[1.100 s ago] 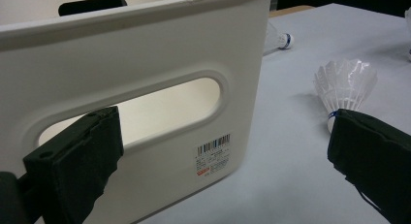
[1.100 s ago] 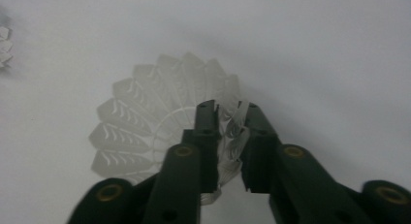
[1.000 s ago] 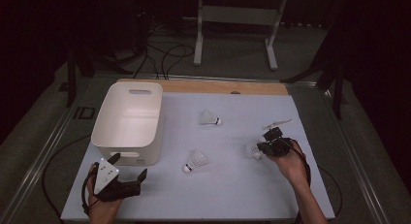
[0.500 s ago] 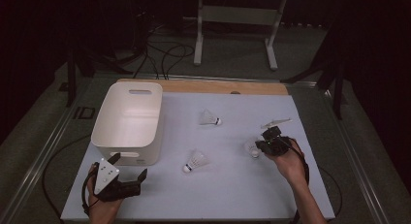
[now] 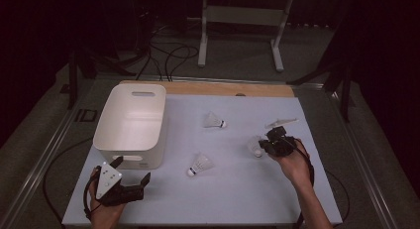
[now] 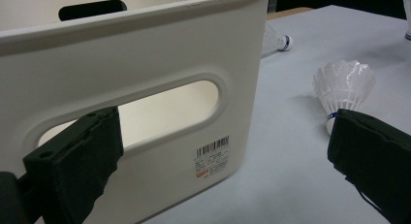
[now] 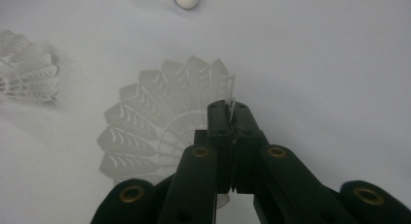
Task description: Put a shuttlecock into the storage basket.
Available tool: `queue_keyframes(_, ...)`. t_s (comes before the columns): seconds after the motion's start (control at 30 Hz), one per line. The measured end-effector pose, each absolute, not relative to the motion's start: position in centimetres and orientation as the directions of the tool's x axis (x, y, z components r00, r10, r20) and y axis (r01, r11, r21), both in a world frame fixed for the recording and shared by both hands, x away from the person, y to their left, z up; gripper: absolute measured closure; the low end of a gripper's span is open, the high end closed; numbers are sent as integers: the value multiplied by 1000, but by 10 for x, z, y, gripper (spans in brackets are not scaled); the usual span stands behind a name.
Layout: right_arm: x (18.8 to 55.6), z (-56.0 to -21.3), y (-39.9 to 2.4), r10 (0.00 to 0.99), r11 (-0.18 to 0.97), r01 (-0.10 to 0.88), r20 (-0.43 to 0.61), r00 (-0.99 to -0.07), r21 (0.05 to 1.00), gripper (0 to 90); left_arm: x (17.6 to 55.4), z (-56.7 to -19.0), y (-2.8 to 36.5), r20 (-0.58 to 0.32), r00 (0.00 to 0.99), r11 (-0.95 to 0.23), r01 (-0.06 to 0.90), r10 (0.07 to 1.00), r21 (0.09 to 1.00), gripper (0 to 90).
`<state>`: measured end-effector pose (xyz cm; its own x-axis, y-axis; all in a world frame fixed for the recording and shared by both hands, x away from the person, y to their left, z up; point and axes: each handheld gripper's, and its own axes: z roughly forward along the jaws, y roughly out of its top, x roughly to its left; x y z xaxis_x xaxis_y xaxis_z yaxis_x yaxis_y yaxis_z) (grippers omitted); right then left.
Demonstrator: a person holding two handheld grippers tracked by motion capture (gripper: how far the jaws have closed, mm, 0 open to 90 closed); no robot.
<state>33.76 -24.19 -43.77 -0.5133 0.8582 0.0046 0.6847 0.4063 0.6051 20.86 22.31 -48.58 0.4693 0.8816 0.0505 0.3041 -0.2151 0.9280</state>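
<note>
At table right, right gripper (image 5: 265,144) stays clamped on shuttlecock (image 5: 255,145); nothing shifted.

Bin (image 5: 130,125) left; open table (image 5: 237,189) elsewhere

The pale table (image 5: 233,189) carries a white bin (image 5: 131,125), three shuttlecocks (image 5: 199,165), and perhaps a feather (image 5: 281,123).

High overview, two close gripper views
</note>
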Motion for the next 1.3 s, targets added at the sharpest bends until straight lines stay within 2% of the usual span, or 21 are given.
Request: queue_keyframes(1.3, 347, -397, -208, 831, 406, 604, -2, -557, 686, 890, 209, -486, 222, 53, 479, -220, 299, 876, 929, 2)
